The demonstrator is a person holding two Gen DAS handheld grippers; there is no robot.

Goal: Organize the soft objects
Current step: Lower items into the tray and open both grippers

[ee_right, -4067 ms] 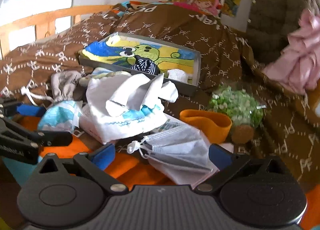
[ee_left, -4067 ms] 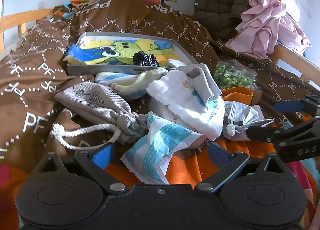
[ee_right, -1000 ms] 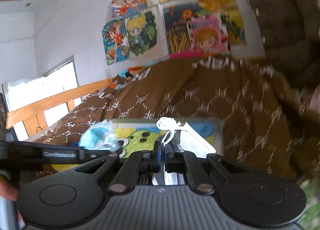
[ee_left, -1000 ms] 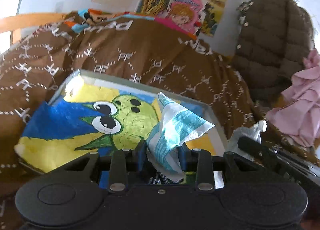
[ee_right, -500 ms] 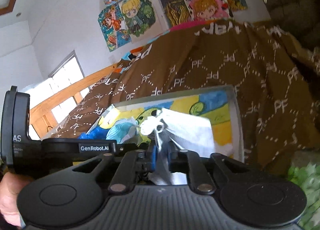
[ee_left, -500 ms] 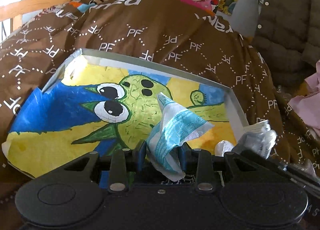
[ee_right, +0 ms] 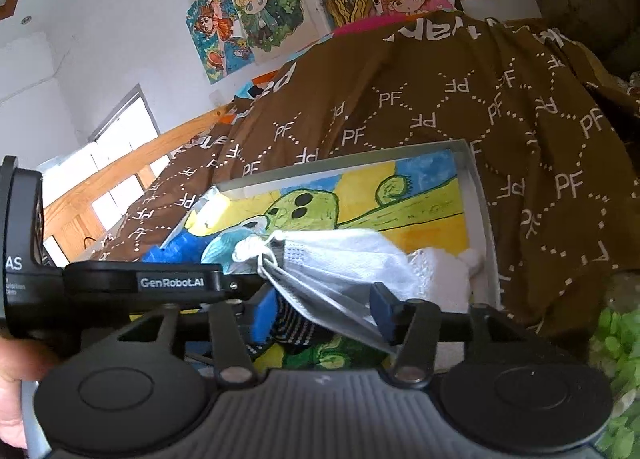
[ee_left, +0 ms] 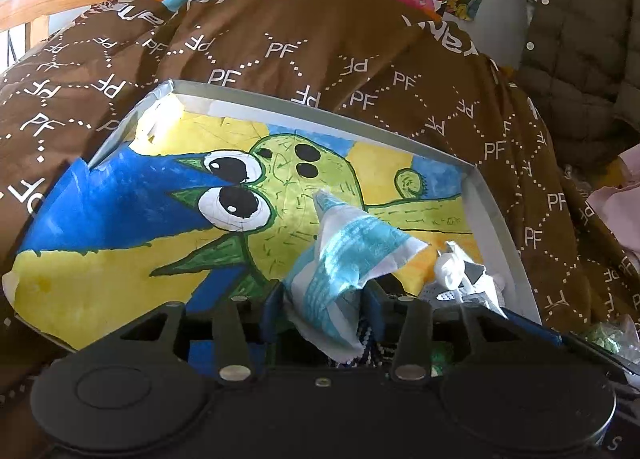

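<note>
Two grippers hang over the tray (ee_left: 492,215) at once, and we judge this to be the release step: each soft thing has been carried to the tray and is being let go.

Our left gripper (ee_left: 322,299) has just been opening. Its jaws stand about half apart with the packet (ee_left: 348,255) between them. The left pad seems near or against it, the right pad shows a gap, so we read the grip as let go. The packet stands nearly upright, its long axis running from the jaws up to a pointed corner aimed away from us, over the green cartoon lining the tray (ee_right: 476,195).

Our right gripper (ee_right: 324,311) has also just been opening, and wider. The mask (ee_right: 344,259) lies across its gap, touching the right pad but not pinched. Its long axis runs roughly crosswise, slanting down to the right, with the knotted ear loop at the upper left end, beside the left gripper's arm. A white cloth (ee_right: 436,271) already sits in the tray's near right corner, and a dark patterned item (ee_right: 292,327) lies under the jaws.

Next, we think, both hands should draw back and up so the things drop clear without snagging a pad. The mask's loops look the likeliest to catch.
</note>
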